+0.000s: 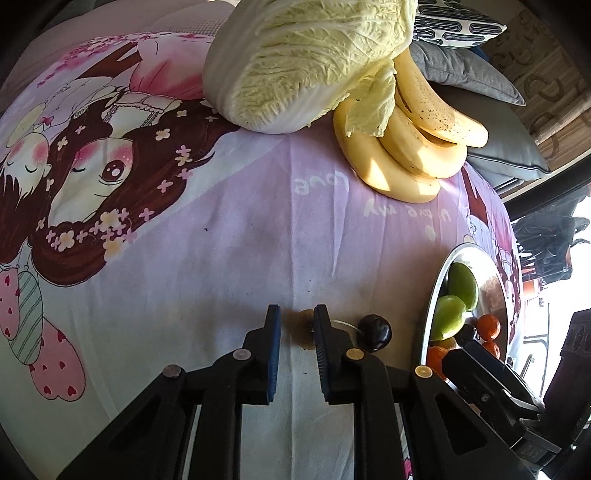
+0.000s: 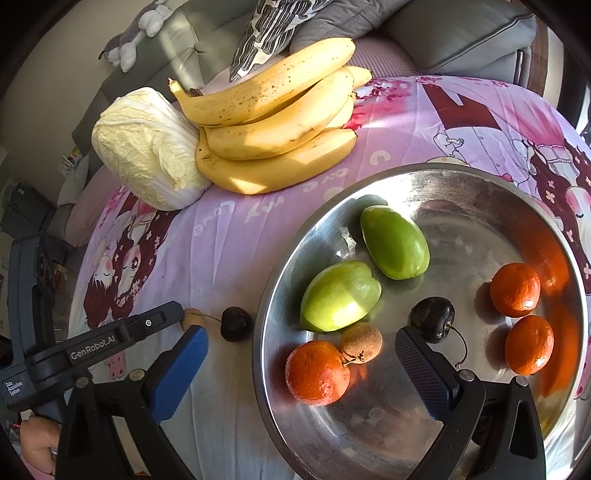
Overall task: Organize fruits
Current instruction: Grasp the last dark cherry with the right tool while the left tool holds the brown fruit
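Note:
My left gripper [image 1: 297, 326] is shut on a small brown longan [image 1: 303, 330] that rests on the pink printed cloth [image 1: 229, 236]. Just right of it lies a dark cherry [image 1: 375, 332] with its stem toward the fingers. My right gripper [image 2: 299, 334] hangs open and wide above the near edge of the steel bowl [image 2: 461, 229], holding nothing. The bowl holds two green fruits [image 2: 395, 242] [image 2: 340, 295], three oranges [image 2: 317, 371] [image 2: 515, 290] [image 2: 528, 343], a longan [image 2: 361, 341] and a cherry [image 2: 433, 319].
A bunch of bananas [image 2: 277, 122] and a napa cabbage [image 2: 147, 147] lie at the far side of the cloth. Cushions [image 2: 266, 33] and a grey sofa [image 2: 461, 33] stand behind. A person's hand [image 2: 37, 435] holds the left gripper's handle.

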Demonstrator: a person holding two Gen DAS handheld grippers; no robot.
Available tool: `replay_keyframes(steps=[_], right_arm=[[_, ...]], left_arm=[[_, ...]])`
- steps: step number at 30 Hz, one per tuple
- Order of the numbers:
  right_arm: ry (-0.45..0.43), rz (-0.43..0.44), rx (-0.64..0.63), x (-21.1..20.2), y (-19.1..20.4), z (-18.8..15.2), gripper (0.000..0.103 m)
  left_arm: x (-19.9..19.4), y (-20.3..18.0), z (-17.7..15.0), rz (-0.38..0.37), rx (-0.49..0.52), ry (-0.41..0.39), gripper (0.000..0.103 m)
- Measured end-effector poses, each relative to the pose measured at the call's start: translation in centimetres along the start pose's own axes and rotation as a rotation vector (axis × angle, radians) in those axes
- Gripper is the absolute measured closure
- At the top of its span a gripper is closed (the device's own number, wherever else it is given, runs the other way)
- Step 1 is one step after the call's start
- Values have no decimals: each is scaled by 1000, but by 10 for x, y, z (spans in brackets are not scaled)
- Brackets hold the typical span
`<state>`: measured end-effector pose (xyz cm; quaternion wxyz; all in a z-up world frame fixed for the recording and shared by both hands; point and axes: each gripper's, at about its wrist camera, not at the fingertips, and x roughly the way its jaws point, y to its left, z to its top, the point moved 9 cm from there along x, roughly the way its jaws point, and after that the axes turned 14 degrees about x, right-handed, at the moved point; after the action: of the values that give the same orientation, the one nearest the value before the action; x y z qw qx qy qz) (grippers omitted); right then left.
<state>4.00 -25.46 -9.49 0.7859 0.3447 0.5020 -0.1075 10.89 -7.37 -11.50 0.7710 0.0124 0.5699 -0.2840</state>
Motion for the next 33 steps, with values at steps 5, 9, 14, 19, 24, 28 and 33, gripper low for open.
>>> replay_keyframes(steps=[5,9,14,19,24,28,33], right_arm=[[4,-3,-4,1,0,-1,1],[8,-4,-4,2,0,0,1],[9,-3,-8,3,1,-1,1],[11,-3,-9,3,1,-1,1],[11,-4,-9,4,0,-1,1],[14,-9,-6,5,-2,-2,1],[9,-15,-5,5,-3,-2,1]], left_arm=[[2,-16,0,-27,34,11,85],[7,-17,-3,-18,44,36,84],[17,-22,-4,-18,46,56,78],[24,-26,-5,-26,54,70,76],[21,-24,-2,-21,49,57,76],[16,-24,-1,-28,59,50,81],[14,-28,1,-35,72,41,81]])
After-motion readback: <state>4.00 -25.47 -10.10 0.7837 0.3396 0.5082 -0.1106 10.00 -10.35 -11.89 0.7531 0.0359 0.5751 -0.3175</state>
